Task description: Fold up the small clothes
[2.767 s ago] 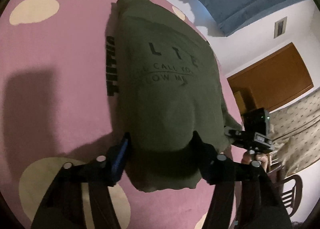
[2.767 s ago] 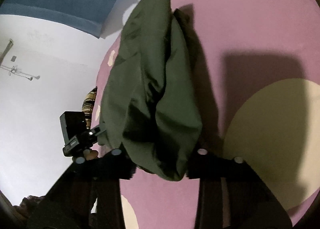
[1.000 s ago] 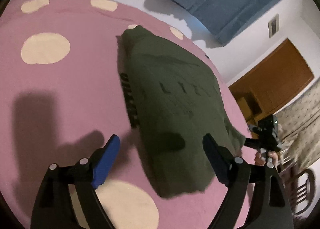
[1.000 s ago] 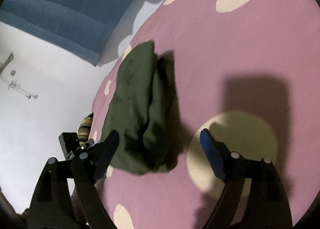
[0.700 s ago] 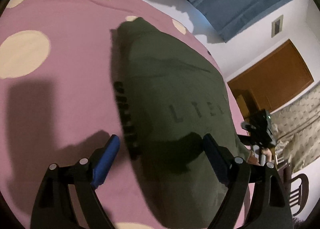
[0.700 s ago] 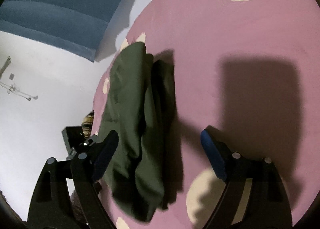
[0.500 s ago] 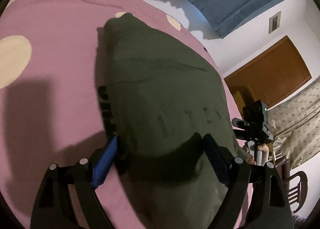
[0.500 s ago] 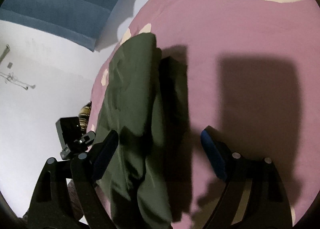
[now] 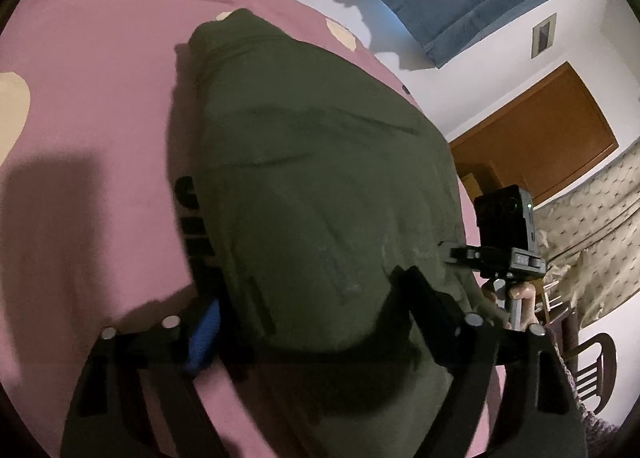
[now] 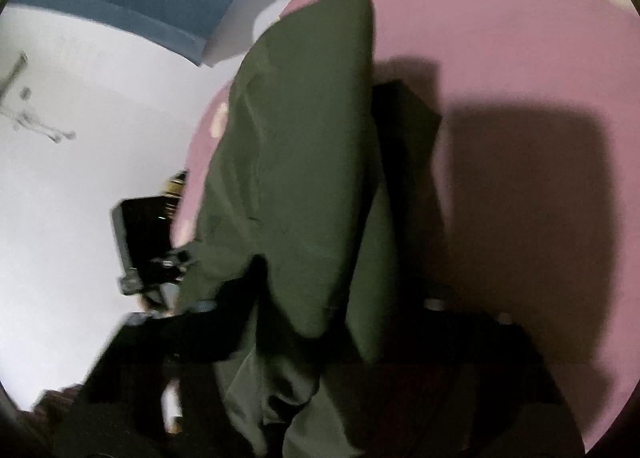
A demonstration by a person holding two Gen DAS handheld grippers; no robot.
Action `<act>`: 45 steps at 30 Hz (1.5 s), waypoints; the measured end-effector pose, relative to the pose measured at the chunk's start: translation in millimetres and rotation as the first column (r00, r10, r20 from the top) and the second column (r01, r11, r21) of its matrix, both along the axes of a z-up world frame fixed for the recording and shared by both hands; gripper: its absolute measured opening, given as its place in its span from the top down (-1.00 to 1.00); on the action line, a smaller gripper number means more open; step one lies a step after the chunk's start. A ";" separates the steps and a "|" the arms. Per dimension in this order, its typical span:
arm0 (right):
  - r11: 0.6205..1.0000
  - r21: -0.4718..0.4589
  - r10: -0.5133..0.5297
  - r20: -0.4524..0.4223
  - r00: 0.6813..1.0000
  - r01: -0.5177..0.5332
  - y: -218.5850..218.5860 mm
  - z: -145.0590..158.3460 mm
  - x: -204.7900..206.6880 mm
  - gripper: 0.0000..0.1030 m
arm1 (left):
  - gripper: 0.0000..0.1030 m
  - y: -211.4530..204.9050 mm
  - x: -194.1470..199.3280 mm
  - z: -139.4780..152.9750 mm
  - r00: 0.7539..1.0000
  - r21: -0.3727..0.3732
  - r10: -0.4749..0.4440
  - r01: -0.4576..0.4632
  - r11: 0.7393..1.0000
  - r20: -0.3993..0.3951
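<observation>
Shirt [image 9: 320,194], olive green, lies folded on the pink spotted bedspread [image 9: 88,106], its near end between your left gripper [image 9: 308,318] fingers, which close on the cloth. Left view alone shows black print along its left edge. Right view shows stacked layers [image 10: 304,178]; your right gripper [image 10: 320,318] also clamps the shirt.

A pink bed cover [image 9: 100,106] with cream dots — a folded olive-green shirt [image 9: 320,198] lies on it.
</observation>
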State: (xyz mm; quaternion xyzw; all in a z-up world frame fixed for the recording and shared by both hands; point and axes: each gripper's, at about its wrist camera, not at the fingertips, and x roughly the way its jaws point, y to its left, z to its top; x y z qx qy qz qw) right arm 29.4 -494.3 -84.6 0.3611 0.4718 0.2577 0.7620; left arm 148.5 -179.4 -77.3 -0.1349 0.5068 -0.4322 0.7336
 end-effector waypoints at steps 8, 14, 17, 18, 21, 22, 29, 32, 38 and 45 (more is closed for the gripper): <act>1.000 0.014 -0.027 0.060 0.998 0.027 2.4 11.0 -21.3 0.40 | -0.19 -1.3 -4.2 11.8 0.998 0.035 -0.002 0.000 0.999 0.059; 0.998 0.014 -0.057 0.084 0.995 0.056 6.5 6.8 -15.5 0.47 | -0.09 -4.3 -9.5 20.6 0.995 0.045 -0.014 0.010 0.999 0.098; 0.998 0.010 -0.065 0.096 0.993 0.065 9.9 10.6 -16.2 0.49 | -0.05 -2.7 -10.3 23.2 0.995 0.041 -0.014 0.010 0.999 0.101; 0.998 0.005 -0.065 0.100 0.993 0.065 10.5 12.0 -17.3 0.49 | -0.03 -1.5 -10.6 23.7 0.995 0.041 -0.013 0.009 0.999 0.102; 0.998 -0.001 -0.060 0.103 0.993 0.061 9.6 9.5 -17.5 0.50 | -0.02 2.6 -12.4 25.5 0.995 0.043 -0.007 0.003 0.999 0.099; 0.998 -0.002 -0.058 0.104 0.993 0.058 9.3 7.9 -17.3 0.50 | -0.02 4.9 -13.6 26.3 0.995 0.046 -0.004 0.000 0.999 0.098; 1.000 0.005 -0.019 0.113 0.993 0.019 7.0 8.1 -17.7 0.50 | -0.02 26.2 -25.9 34.1 0.994 0.058 0.024 -0.031 0.998 0.110; 1.000 0.005 0.005 0.116 0.993 -0.006 13.9 8.2 -13.6 0.50 | -0.02 38.3 -30.0 37.0 0.992 0.064 0.041 -0.049 0.997 0.117; 0.999 0.014 0.034 0.124 0.992 -0.036 12.9 5.6 -17.6 0.50 | -0.02 63.9 -30.3 47.0 0.988 0.071 0.075 -0.085 0.994 0.133; 0.998 0.022 0.050 0.128 0.990 -0.053 16.4 7.8 -9.6 0.50 | -0.01 84.8 -12.0 54.0 0.983 0.087 0.109 -0.122 0.989 0.146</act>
